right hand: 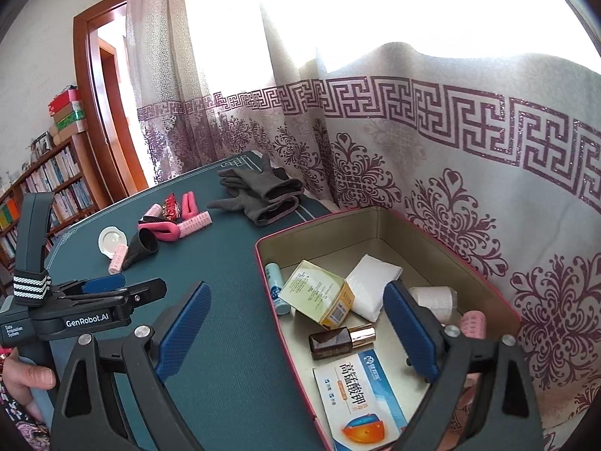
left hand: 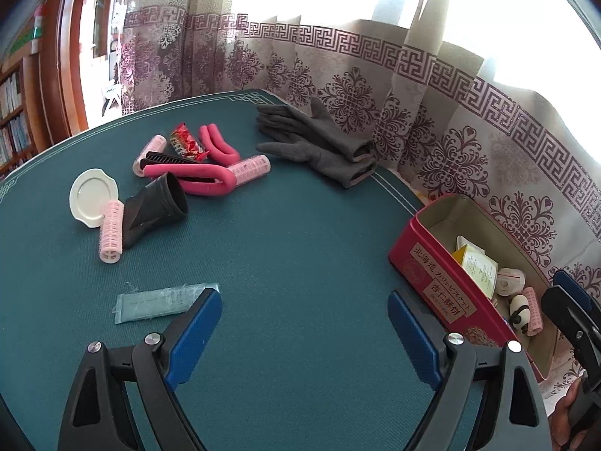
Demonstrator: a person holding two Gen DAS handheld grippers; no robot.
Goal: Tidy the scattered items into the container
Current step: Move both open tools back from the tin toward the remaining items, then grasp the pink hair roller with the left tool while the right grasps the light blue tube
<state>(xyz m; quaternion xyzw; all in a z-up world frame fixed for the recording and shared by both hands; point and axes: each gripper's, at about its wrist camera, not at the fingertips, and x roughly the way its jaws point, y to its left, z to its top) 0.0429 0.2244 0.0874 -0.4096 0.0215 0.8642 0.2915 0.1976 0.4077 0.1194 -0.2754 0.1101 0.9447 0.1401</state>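
A red tin box (left hand: 432, 263) (right hand: 319, 221) stands open at the table's right edge, holding cartons, a brown bottle (right hand: 340, 340), a blue tube and a pink roller. Scattered on the green mat lie pink hair rollers (left hand: 111, 231), pink foam curlers (left hand: 195, 180), a black nozzle (left hand: 157, 206), a black comb, a red candy wrapper (left hand: 186, 143), a white dish (left hand: 92, 195), grey gloves (left hand: 319, 143) and a clear packet (left hand: 157, 302). My left gripper (left hand: 304, 319) is open and empty over the mat, its left finger beside the packet. My right gripper (right hand: 296, 323) is open and empty above the box.
A patterned curtain (right hand: 413, 143) hangs right behind the table and box. A bookshelf (right hand: 56, 184) and a wooden door frame stand at the far left. The left gripper also shows in the right wrist view (right hand: 112, 293).
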